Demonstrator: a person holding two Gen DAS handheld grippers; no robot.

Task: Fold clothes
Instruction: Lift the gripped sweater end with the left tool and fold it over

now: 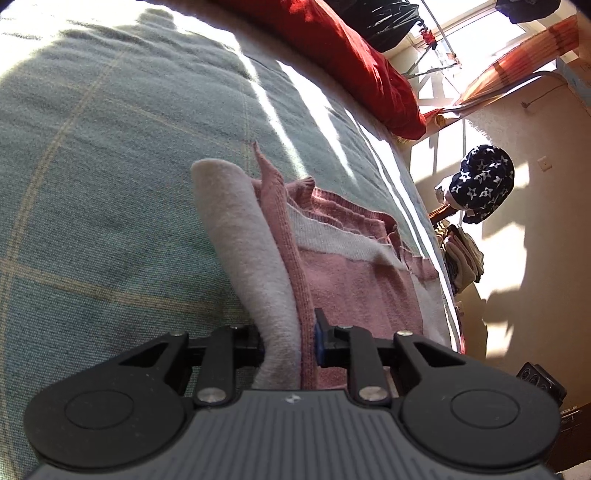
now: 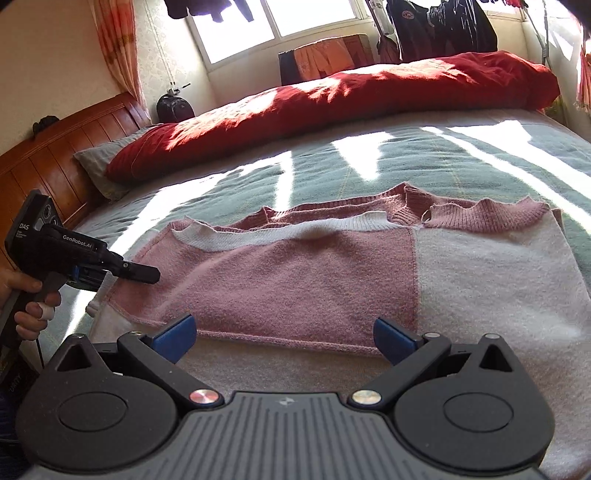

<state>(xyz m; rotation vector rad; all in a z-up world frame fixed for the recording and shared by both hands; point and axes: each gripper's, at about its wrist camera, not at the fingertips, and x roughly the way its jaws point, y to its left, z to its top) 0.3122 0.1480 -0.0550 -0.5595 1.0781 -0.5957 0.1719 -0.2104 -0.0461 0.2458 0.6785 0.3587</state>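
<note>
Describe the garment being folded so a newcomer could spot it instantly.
On the bed with the green plaid blanket, in front of the long red pillow, lies the sweater. It alone is knitted in pink and white blocks, with a ribbed collar.

My left gripper [image 1: 290,345] hid the sweater [image 1: 343,280] fold where the cloth passed between my fingers, and my own body covered the near hem. In the right wrist view, the sweater's right side ran off the frame edge, and my right gripper [image 2: 284,338] masked its lower part. My left hand [image 2: 27,299] was cut by the left edge, so only the knuckles showed. The clothes [image 2: 443,33] hung at the window [image 2: 314,18] were backlit and too dark to tell apart. The bed [image 1: 92,166] ran out of frame.
</note>
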